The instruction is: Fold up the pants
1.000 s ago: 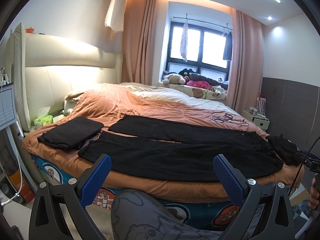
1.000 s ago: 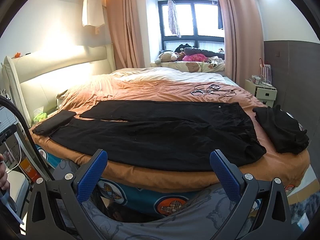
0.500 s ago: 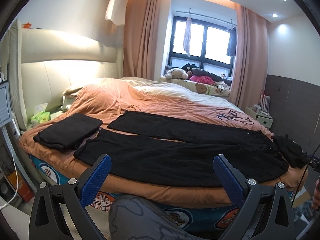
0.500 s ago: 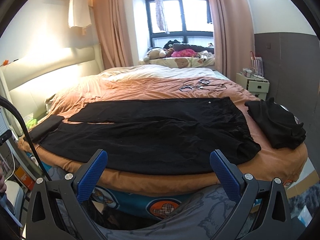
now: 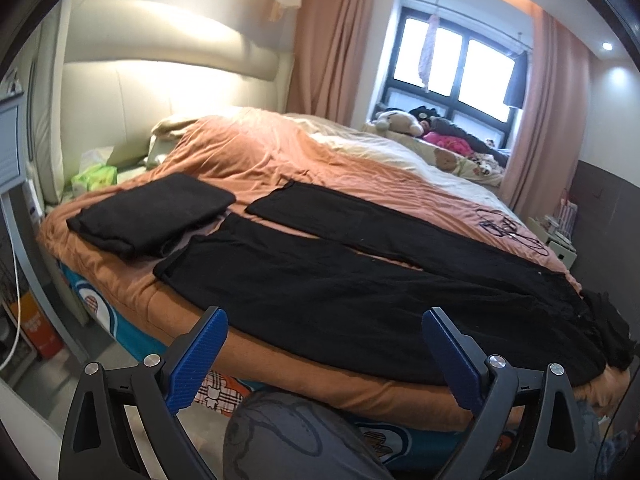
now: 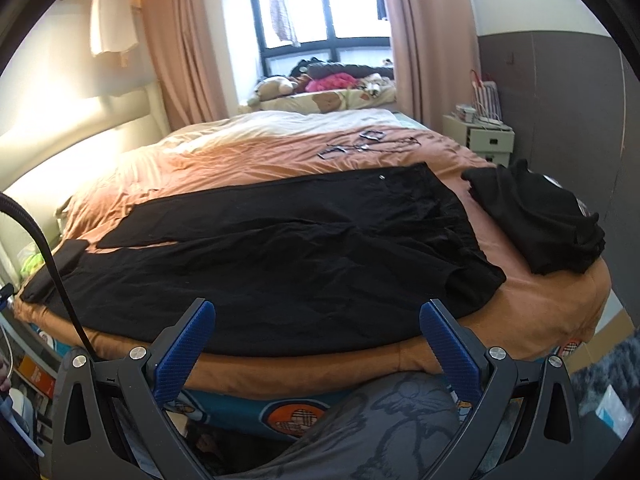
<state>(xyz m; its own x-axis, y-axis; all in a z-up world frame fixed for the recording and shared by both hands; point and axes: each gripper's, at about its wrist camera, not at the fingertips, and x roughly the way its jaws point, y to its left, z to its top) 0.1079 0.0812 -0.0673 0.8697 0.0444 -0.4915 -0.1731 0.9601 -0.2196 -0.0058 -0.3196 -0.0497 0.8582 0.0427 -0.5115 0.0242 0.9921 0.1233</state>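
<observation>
Black pants (image 5: 360,276) lie flat across the orange bedspread, legs spread toward the headboard on the left and waist to the right; they also show in the right wrist view (image 6: 288,256). My left gripper (image 5: 324,344) is open and empty, just short of the bed's near edge by the lower leg. My right gripper (image 6: 316,340) is open and empty, at the near edge below the thigh and waist part.
A folded black garment (image 5: 152,210) lies at the headboard end and a loose black pile (image 6: 536,220) at the foot end. Cables and glasses (image 6: 360,144) lie further back. The person's knee (image 5: 296,440) is below the bed edge (image 5: 360,384). A nightstand (image 6: 480,140) stands on the right.
Both grippers have moved closer to the bed and tilted; the pants fill more of each view. Both stay open and nothing on the bed has moved.
</observation>
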